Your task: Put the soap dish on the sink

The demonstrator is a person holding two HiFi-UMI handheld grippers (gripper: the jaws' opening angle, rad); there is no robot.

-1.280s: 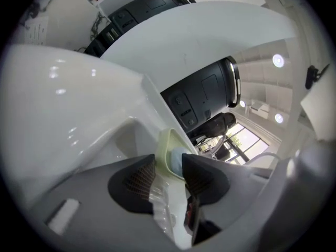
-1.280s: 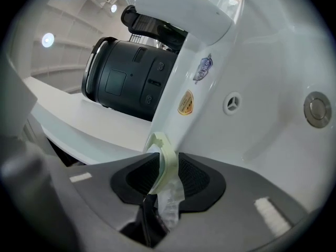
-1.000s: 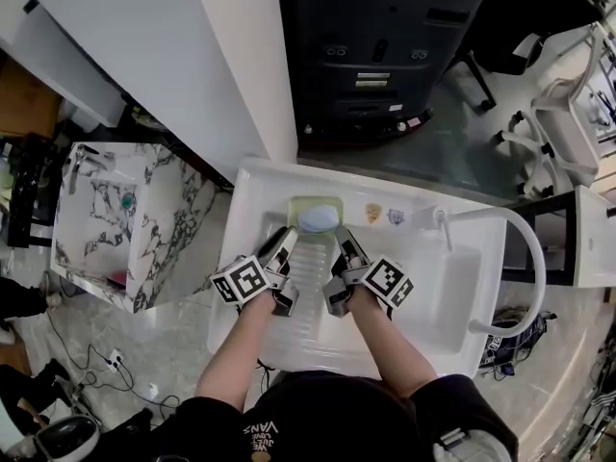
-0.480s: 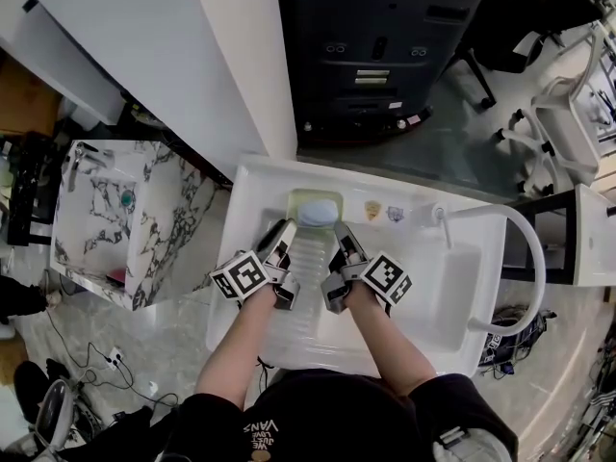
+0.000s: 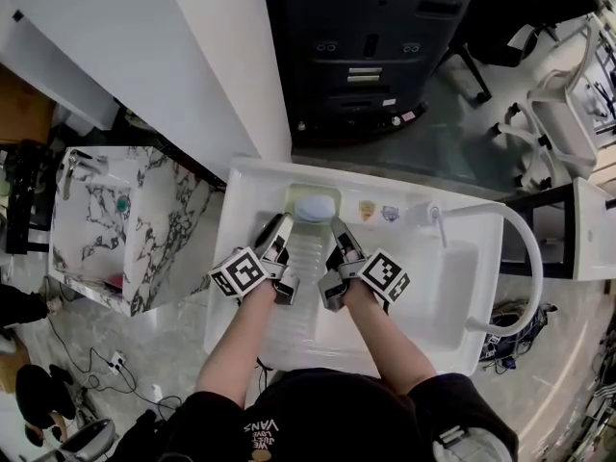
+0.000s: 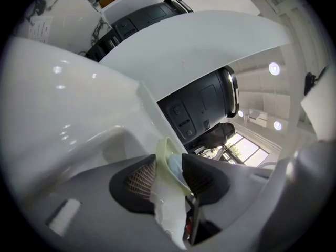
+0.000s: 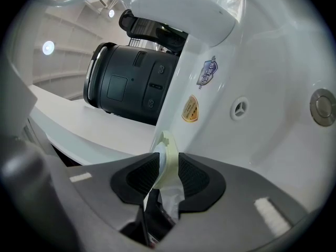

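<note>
Jaws, left gripper (image 5: 273,237), right gripper (image 5: 340,239): clamped on pale-green soap dish (image 5: 314,206) at glossy sink (image 5: 452,287).

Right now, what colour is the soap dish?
The soap dish is pale green, holding a light blue soap. The head view shows it best.

Glossy sink (image 5: 231,250), matt plastic soap dish (image 5: 292,198)

We take this for a lab or office test space rather than a home bathroom: the white sink (image 5: 452,292) stands free on a grey floor (image 5: 423,157), near a second, marble-patterned basin (image 5: 144,229). A large black office machine (image 5: 371,46) rises behind it, office chairs (image 5: 563,114) stand to the right, and loose cables (image 5: 96,364) trail across the floor.
</note>
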